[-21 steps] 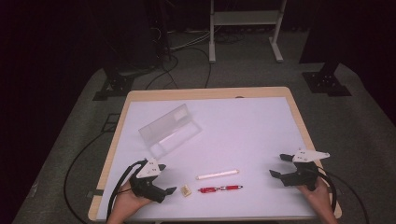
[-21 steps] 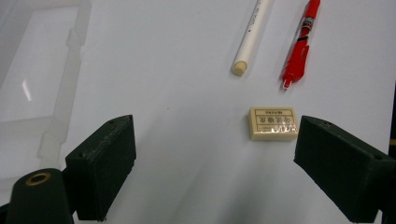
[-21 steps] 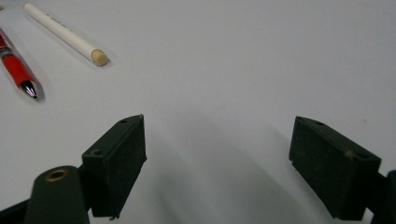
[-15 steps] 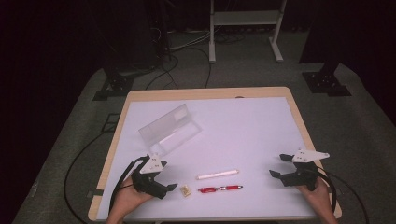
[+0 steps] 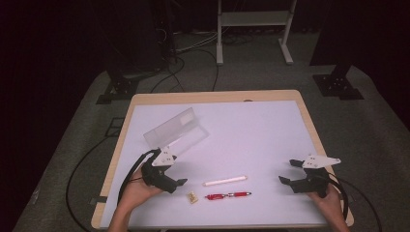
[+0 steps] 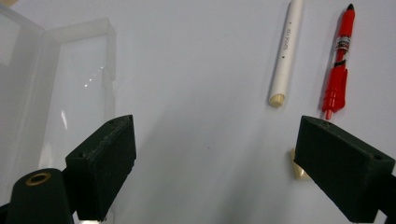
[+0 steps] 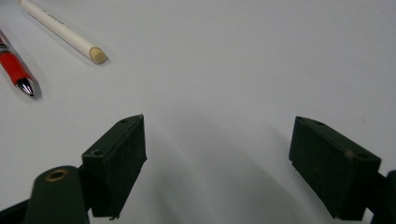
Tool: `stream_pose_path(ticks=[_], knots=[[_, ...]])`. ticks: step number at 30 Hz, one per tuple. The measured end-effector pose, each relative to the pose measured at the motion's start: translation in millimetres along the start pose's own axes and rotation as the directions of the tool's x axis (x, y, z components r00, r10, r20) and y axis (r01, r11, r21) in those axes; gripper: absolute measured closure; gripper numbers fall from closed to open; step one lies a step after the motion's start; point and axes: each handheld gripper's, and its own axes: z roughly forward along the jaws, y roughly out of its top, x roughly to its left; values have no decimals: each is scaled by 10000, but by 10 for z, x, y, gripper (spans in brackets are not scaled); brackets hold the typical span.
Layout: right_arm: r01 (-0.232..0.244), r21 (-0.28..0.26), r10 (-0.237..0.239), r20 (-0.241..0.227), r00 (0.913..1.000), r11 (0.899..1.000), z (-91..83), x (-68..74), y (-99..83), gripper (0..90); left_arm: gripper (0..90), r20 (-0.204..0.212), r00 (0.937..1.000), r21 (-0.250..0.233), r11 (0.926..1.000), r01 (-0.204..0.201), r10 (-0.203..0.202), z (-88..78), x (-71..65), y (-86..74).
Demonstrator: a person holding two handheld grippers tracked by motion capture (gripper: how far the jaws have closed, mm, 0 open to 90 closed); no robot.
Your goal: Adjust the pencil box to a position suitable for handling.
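Two grippers are held low over the white bench (image 5: 251, 125), one at each near corner. At the far left, a clear plastic case (image 5: 176, 133) is seen lying open on the bench, its lid tilted up behind the tray; nothing can be made out inside it, and in the left gripper view its transparent wall (image 6: 56, 93) is seen beside the left-hand finger. Just below the case the left gripper (image 5: 180, 182) is held in a hand (image 5: 133, 193), its fingers (image 6: 105, 161) spread wide apart with only bare bench between them. Compared with the earlier high views, this gripper has been shifted a little away from the near edge and toward the case, while the things on the bench have stayed where they were. Next to the right, a small beige eraser (image 5: 192, 197) lies just beside the left gripper. A white pen (image 5: 225, 181) lies flat near the middle of the near half, and a red pen (image 5: 228, 195) with a black tip lies parallel just nearer, close to but apart from it. In the left gripper view the red pen (image 6: 338, 65) shows a clear barrel section and a red clip. At the far right, well apart from the pens, the right gripper (image 5: 286, 172) is held with fingers (image 7: 116, 161) wide apart over bare bench, unchanged in place.
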Motion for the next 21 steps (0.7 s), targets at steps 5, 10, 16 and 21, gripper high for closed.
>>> stream_pose_path(ticks=[5, 10, 16, 21], knots=[[-19, -4, 19, 11, 10000, 10000, 1, -1, 0, 178, 122, -72, 9998, 76, 9998, -165, 166, 27, 65, 100], [-12, 9, 12, 10, 10000, 10000, 1, 1, 0, 178, 122, -127, 9998, 228, 9996, -160, 163, 58, 130, 143], [1, 5, -1, -11, 10000, 10000, 3, 2, 0, 178, 122, -292, 9993, 413, 9989, -235, 247, 93, 214, 207], [38, 28, -38, 1, 10000, 10000, 4, 6, 1, 177, 122, -352, 9989, 525, 9982, -275, 294, 133, 262, 273]])
